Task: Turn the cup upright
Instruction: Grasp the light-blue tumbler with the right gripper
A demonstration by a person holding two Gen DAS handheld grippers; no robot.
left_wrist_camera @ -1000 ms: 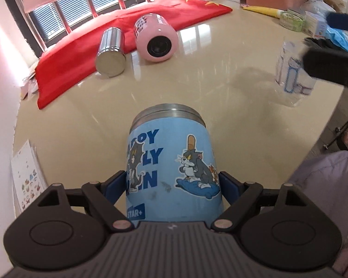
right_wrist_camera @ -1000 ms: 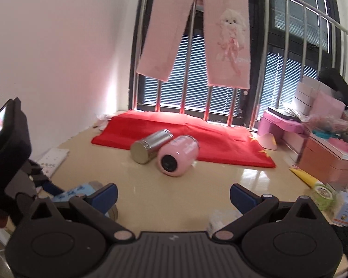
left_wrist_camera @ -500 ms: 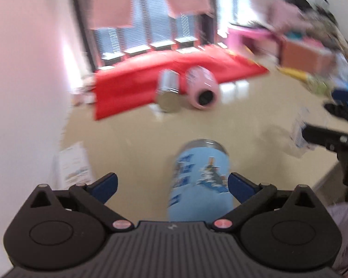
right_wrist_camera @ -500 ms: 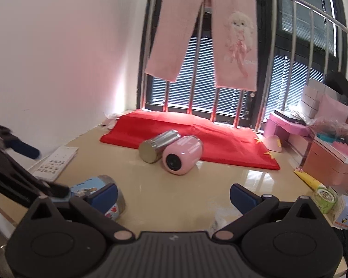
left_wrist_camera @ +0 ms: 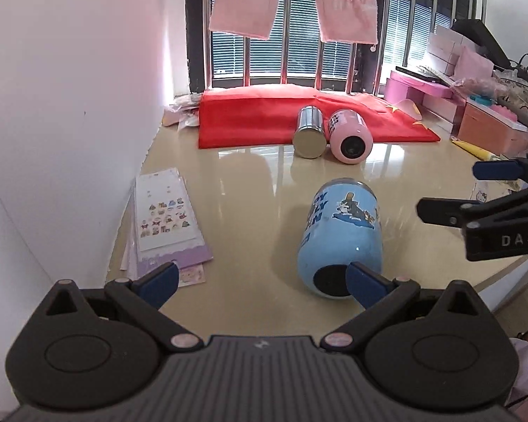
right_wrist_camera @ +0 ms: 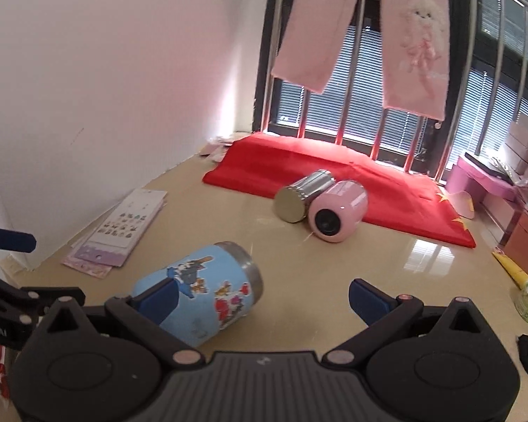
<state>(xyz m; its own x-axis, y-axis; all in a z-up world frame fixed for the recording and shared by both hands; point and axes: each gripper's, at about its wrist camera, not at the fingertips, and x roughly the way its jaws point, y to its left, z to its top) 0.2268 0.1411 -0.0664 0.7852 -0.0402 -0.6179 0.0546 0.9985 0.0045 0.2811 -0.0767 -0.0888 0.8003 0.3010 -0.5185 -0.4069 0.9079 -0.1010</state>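
A blue cartoon-printed cup lies on its side on the beige table, base toward the left wrist camera, metal rim pointing away; it also shows in the right wrist view. My left gripper is open and empty, just behind the cup's base, its right finger overlapping the base in view. My right gripper is open and empty, its left finger in front of the cup. It also shows in the left wrist view. A pink cup and a steel cup lie on their sides farther back.
A red cloth lies by the window bars. Sticker sheets lie by the left wall. Pink and orange boxes and clutter stand at the right. The table edge runs close on the right.
My left gripper opened and let go of the blue cup, then drew back. The cup now lies on its side on the table. My right gripper stayed open and tilted down toward the cup.
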